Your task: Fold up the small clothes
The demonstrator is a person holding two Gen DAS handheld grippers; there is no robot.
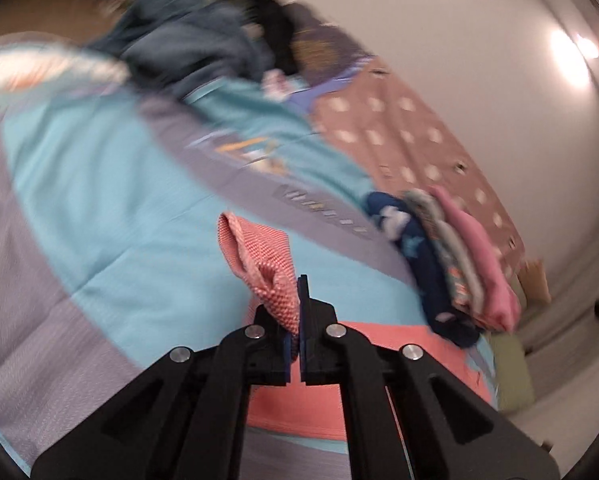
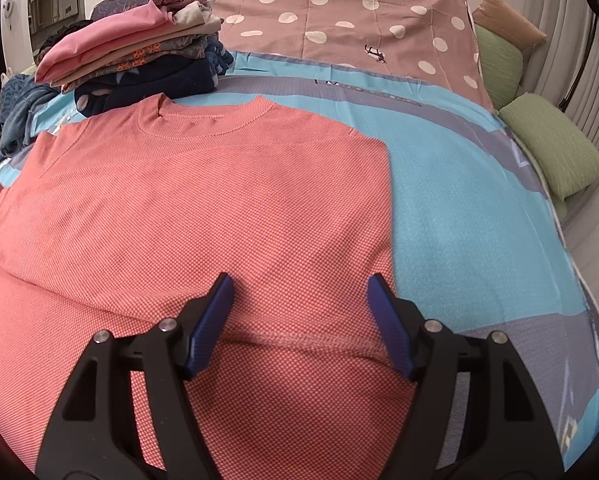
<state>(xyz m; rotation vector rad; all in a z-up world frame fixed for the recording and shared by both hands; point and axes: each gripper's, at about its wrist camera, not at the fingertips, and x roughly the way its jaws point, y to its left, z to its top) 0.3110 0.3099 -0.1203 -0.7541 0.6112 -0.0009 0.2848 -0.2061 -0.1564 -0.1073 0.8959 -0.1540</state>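
Left gripper [image 1: 299,312]: jaws clamped on a raised edge of the coral knit T-shirt [image 2: 203,200], probably lifted to begin a fold. Right gripper [image 2: 299,320]: jaws spread wide, empty, poised over shirt's lower part lying flat on the bed [image 2: 479,220]. Beyond the collar: stack of folded clothes [image 2: 139,60]. No containers visible.
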